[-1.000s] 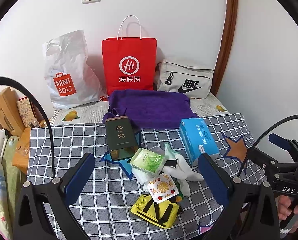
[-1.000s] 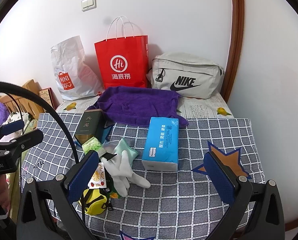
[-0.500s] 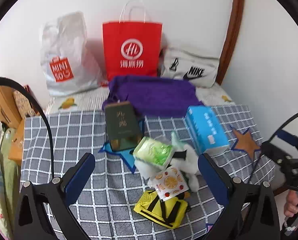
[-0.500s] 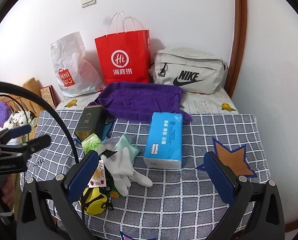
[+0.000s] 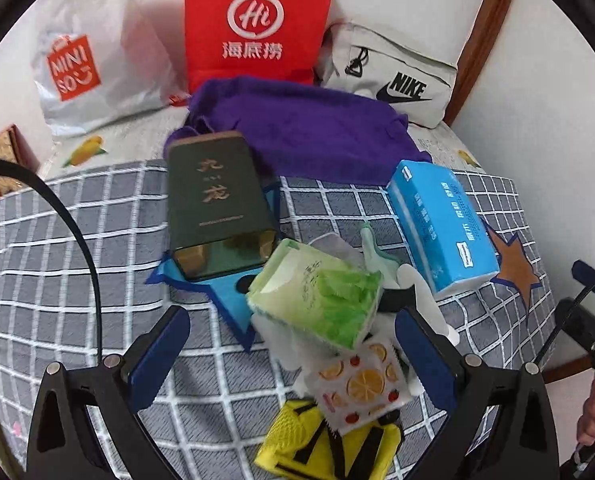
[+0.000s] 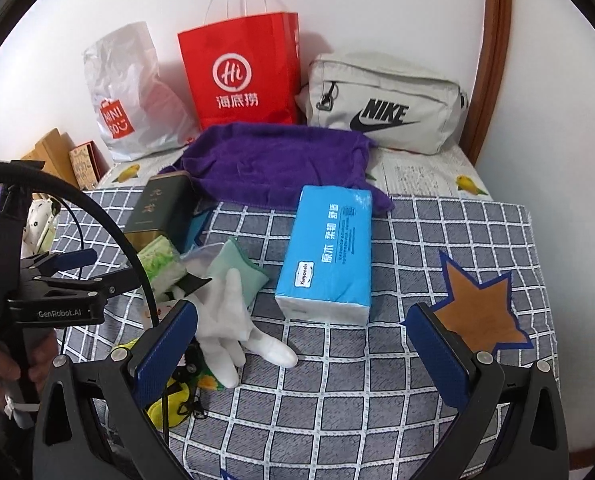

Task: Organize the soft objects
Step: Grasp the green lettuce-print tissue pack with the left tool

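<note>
In your left wrist view, your left gripper [image 5: 293, 354] hangs with its jaws spread wide and nothing between them, right above the heap of soft things on the checked cloth [image 5: 77, 280]. The green tissue pack [image 5: 317, 294] sits tilted on top, the orange-print pack [image 5: 359, 386] lies just below it, touching it, and the yellow pouch [image 5: 329, 444] pokes out underneath at the near edge. A white glove [image 5: 425, 300] runs along the right side of the heap, close to your right blue pad. The dark green tin [image 5: 215, 208] stands just beside the green pack, and the blue tissue pack [image 5: 441, 228] lies apart to the right. This view is blurred, so I judge that your aim may be off. If you close here, the pads could catch the glove or the orange-print pack along with the green one and drag the whole heap toward the edge. In your right wrist view, your right gripper [image 6: 301, 354] is also wide open and holds nothing, and it hangs over bare cloth in front of the blue tissue pack [image 6: 329, 248]. The white glove [image 6: 229, 312] sprawls by your left pad, with a pale green pouch [image 6: 237, 268] under it. The purple towel [image 6: 273, 164] lies behind, in front of the red bag [image 6: 241, 76]. Your left gripper and the hand [image 6: 1, 364] that holds it sit close on the left, so the two tools may bump if both go for the heap.
</note>
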